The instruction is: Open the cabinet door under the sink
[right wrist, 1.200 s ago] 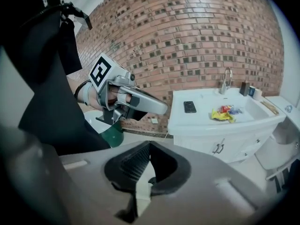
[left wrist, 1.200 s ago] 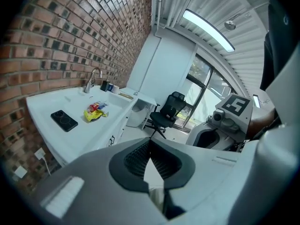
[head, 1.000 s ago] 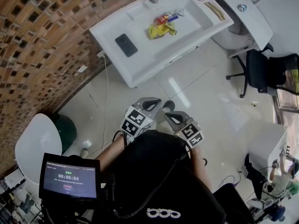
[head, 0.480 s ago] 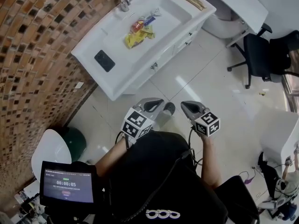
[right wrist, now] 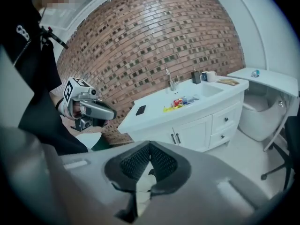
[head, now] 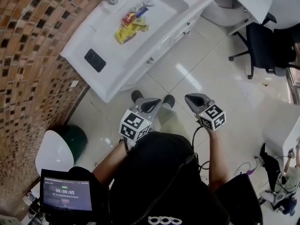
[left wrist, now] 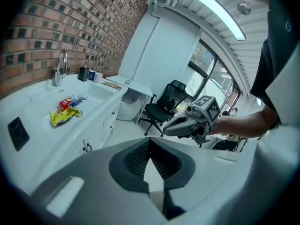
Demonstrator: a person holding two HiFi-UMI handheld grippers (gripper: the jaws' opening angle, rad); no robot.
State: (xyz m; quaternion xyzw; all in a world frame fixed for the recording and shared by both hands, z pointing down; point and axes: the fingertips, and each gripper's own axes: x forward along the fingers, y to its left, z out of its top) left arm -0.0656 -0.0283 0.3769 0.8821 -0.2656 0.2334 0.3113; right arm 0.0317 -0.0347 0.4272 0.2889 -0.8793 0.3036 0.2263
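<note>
White cabinet door (right wrist: 194, 131) shut, dark handles (right wrist: 176, 138); left gripper (left wrist: 149, 140) and right gripper (right wrist: 149, 145) pressed together, empty.

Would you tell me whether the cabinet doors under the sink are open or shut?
Shut. In the right gripper view both cabinet doors sit flush with no gap between them, their handles side by side.

Mosaic brick wall (head: 28, 55), glossy white tile floor (head: 187, 74), black office chair (head: 265, 46), tall windows (left wrist: 206, 64), ceiling strip light (left wrist: 215, 11)
</note>
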